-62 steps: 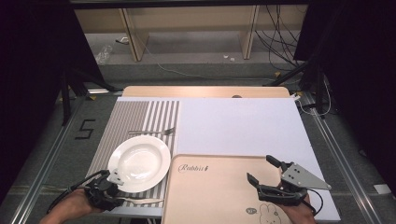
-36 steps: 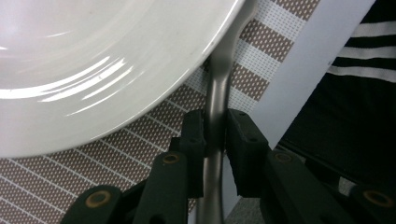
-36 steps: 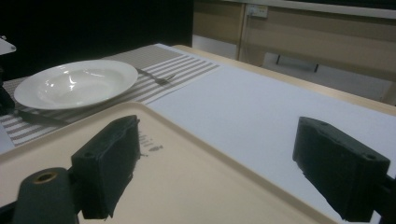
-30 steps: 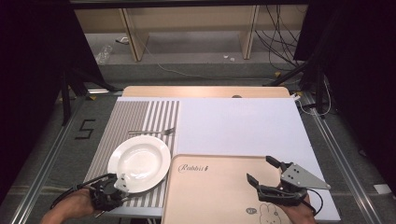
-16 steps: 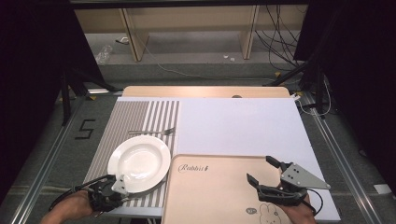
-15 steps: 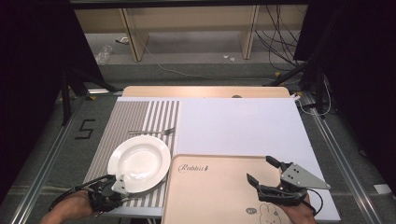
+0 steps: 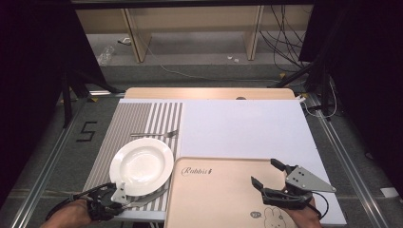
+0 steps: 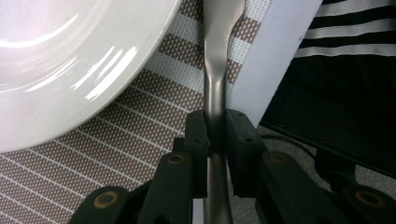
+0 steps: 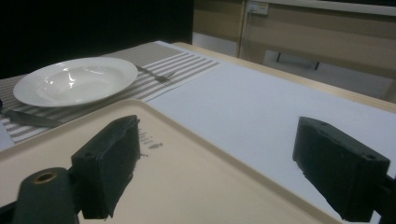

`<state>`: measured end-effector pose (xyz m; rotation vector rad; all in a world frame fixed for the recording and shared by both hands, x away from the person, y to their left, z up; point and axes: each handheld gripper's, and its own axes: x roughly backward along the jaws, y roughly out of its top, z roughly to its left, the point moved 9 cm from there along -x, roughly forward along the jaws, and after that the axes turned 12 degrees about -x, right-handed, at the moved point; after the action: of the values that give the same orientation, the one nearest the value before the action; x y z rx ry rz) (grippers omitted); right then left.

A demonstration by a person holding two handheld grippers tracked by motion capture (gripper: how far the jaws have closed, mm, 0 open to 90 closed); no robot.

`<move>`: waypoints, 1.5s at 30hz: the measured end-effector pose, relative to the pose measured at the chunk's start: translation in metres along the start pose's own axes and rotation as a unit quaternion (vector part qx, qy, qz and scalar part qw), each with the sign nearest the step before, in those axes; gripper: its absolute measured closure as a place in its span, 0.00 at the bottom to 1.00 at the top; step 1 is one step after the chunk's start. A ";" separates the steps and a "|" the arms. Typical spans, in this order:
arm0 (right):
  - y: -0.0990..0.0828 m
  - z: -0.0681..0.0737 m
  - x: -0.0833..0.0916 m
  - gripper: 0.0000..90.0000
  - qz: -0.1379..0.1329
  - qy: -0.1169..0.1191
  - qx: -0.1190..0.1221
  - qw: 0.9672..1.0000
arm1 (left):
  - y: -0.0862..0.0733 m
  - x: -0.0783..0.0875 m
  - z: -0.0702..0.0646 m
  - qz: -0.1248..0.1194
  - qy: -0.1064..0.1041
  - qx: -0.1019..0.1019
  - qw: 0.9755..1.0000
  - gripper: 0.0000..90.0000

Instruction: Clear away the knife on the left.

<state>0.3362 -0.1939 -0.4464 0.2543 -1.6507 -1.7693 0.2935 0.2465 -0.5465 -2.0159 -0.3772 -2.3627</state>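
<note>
My left gripper [image 7: 117,197] sits at the near-left table edge, shut on the handle of a metal knife [image 8: 217,70]. The knife [image 7: 148,196] lies on the striped placemat [image 7: 142,118] just in front of the white plate [image 7: 141,166]. In the left gripper view the plate [image 8: 60,56] is at upper left and the knife's handle is clamped between the jaws. My right gripper [image 7: 264,171] stands open over the beige tray [image 7: 214,199], with nothing between its fingers. A fork [image 7: 154,134] lies beyond the plate.
A white mat [image 7: 242,128] covers the table's right and far part. The tray [image 9: 187,186] carries a printed word and a rabbit drawing. In the right gripper view the plate [image 9: 74,79], fork [image 9: 154,74] and knife [image 9: 28,119] lie to the left.
My left gripper has drawn back a little from the plate's rim toward the near edge, then stayed still. The right gripper has not moved.
</note>
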 end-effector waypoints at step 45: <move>0.000 0.000 0.001 0.17 0.000 0.001 -0.002 1.000 | 0.125 0.029 0.017 -0.206 -0.073 0.120 0.968 0.88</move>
<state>0.3356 -0.1944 -0.4458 0.2529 -1.6453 -1.7716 0.3261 0.1328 -0.4943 -2.1648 -1.1301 -2.2239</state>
